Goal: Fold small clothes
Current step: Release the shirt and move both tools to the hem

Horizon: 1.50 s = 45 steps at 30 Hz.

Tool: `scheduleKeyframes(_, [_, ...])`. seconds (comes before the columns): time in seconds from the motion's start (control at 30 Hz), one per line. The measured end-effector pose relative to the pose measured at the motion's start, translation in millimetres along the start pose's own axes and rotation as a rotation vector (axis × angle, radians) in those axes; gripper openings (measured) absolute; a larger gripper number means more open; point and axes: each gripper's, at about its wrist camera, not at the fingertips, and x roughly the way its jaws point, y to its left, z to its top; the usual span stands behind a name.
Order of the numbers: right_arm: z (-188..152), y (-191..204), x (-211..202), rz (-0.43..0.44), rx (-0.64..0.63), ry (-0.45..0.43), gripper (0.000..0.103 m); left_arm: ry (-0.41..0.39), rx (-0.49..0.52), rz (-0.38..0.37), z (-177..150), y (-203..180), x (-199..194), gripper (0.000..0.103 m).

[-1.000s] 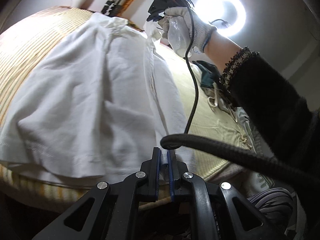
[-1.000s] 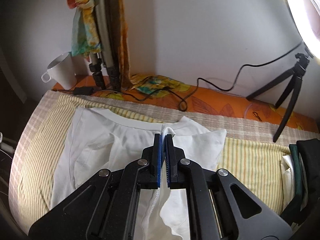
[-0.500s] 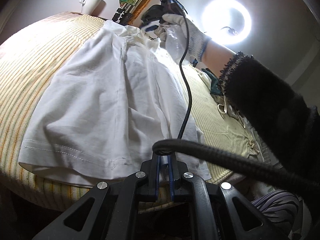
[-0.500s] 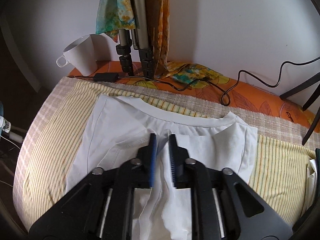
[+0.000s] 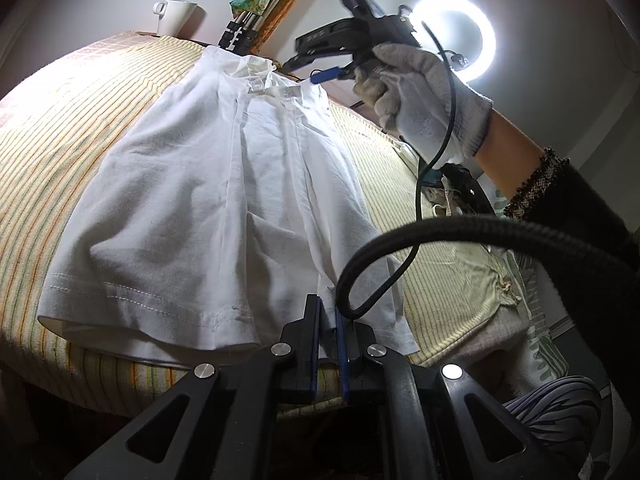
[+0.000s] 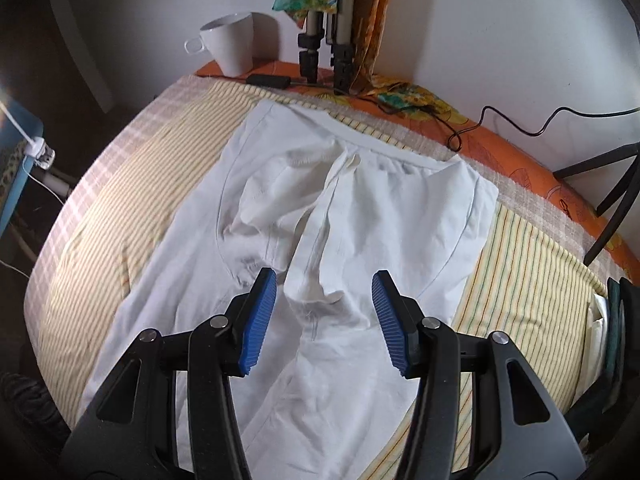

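A white garment (image 5: 224, 208) lies spread along the yellow striped cover (image 5: 60, 128), folded lengthwise with creases down its middle. My left gripper (image 5: 328, 322) sits at the garment's near hem with its jaws almost closed on the white cloth edge. My right gripper (image 6: 324, 316) is open and empty, held above the garment (image 6: 340, 216) near its far, collar end. It also shows in the left wrist view (image 5: 316, 68), raised in a gloved hand above the far end.
A white mug (image 6: 230, 42), tripod legs (image 6: 324, 52) and a coloured cloth stand at the far edge on an orange strip. Black cables (image 6: 500, 124) trail there. A ring light (image 5: 454, 36) shines at right. More clothes (image 5: 472, 280) lie at the right side.
My right gripper has let go of the white cloth, opened wide and lifted away. The garment has dropped flat onto the cover. My left gripper still holds the near hem.
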Motion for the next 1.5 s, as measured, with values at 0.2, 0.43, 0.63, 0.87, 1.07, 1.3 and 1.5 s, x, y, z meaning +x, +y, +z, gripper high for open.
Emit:
scheduleKeyframes(0.2, [-12.5,22.6,33.6,-0.127,-0.086,0.099,0.019,0.002,-0.001,-0.001,1.5,-0.7,-1.2,0.005])
scheduleKeyframes(0.43, [-0.6,5.3,16.7,-0.065,0.037,0.013,0.007,-0.026,-0.025,-0.007,1.9,3.1,-13.0,0.005])
scheduleKeyframes(0.63, [0.4,5.6,23.4,-0.005,0.067,0.003,0.008,0.001,-0.027,0.032,-4.2,9.1,-10.5,0.006])
scheduleKeyframes(0.87, [-18.5,-10.6,-31.0,0.09,0.187,-0.109,0.03,-0.018,0.087,0.1,-6.2,6.3,-37.9,0.021])
scheduleKeyframes(1.07, [-71.1,-14.2,-113.9,0.151,0.257,-0.204,0.03,-0.008,0.198,0.17,-2.4,16.9,-66.9,0.026])
scheduleKeyframes(1.3, [-189.3,-0.8,-162.7,0.222,0.355,-0.183,0.03,0.014,0.253,0.226,9.9,45.4,-97.4,0.034])
scheduleKeyframes(1.5, [-268.0,13.0,-133.1,0.295,0.419,-0.06,0.037,0.103,0.039,0.13,34.2,89.9,-87.2,0.04])
